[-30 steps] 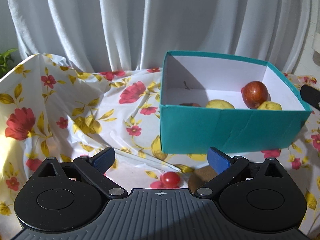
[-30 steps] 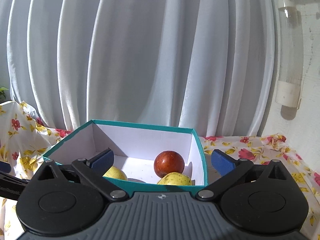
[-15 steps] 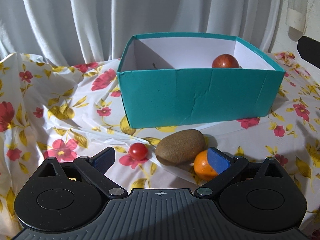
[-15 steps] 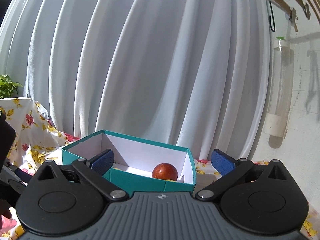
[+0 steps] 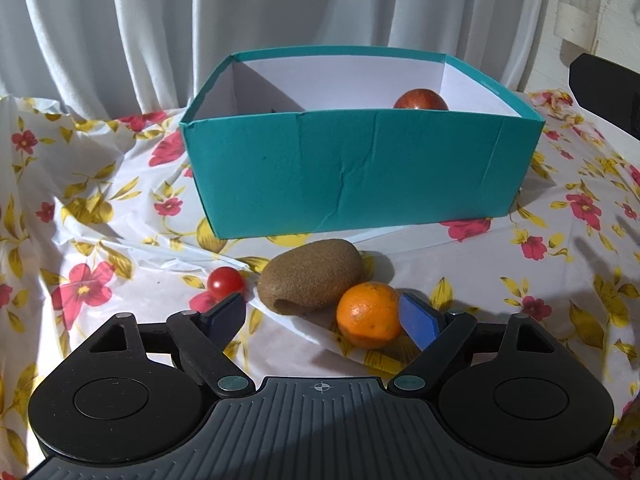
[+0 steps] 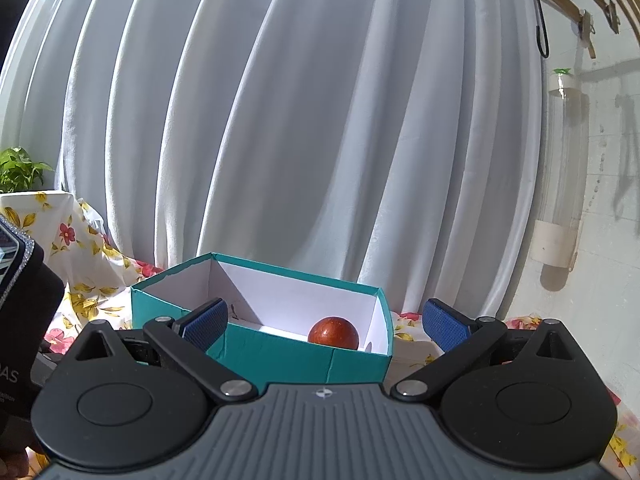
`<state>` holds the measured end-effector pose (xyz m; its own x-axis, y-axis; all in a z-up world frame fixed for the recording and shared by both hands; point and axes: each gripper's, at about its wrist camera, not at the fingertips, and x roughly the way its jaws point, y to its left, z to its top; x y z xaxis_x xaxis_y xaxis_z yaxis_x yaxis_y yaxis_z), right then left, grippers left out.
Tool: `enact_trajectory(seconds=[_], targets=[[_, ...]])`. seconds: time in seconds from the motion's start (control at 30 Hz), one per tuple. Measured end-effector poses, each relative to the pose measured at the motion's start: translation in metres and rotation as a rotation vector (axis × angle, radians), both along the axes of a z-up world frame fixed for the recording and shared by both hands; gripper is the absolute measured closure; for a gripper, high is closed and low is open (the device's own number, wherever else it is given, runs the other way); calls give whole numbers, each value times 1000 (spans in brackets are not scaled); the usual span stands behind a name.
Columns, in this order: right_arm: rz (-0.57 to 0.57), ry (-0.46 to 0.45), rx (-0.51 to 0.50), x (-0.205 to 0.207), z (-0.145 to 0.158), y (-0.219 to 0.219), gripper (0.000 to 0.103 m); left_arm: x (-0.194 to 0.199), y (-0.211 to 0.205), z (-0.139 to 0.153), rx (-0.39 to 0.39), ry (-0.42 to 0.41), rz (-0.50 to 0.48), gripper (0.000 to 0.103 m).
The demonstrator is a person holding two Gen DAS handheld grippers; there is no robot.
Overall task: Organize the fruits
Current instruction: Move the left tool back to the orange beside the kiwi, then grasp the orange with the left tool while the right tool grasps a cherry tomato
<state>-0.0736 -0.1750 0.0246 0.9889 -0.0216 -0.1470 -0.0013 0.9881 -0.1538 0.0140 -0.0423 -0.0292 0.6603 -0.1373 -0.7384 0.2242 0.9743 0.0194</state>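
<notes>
An orange (image 5: 369,315) and a kiwi (image 5: 311,282) lie on the floral tablecloth (image 5: 100,216) before the teal box (image 5: 356,168), now between the closing, not yet gripping jaws of the lowered left gripper (image 5: 322,314). A cherry tomato (image 5: 225,282) sits beside. The box holds a red fruit (image 6: 333,333); the right gripper (image 6: 326,324) hovers spread, empty.

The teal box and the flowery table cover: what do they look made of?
The teal box looks like thin matte cardboard, white inside: its front wall shows creases. The table cover is probably thin plastic sheet: it holds sharp wrinkles with a slight sheen.
</notes>
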Motion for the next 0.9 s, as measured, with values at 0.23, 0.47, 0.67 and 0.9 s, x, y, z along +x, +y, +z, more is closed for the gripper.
enact_trajectory(seconds=[0.23, 0.47, 0.67, 0.9], targets=[[9, -1, 7, 1, 0, -4, 0, 6, -8, -8, -18, 39, 7, 20], [16, 10, 13, 4, 0, -7, 0, 6, -18, -12, -18, 50, -23, 31], [-4, 22, 37, 6, 0, -11, 0, 11, -23, -13, -37, 64, -40, 47], [-24, 29, 36, 5, 0, -14, 0, 17, -30, -20, -12, 87, -40, 56]])
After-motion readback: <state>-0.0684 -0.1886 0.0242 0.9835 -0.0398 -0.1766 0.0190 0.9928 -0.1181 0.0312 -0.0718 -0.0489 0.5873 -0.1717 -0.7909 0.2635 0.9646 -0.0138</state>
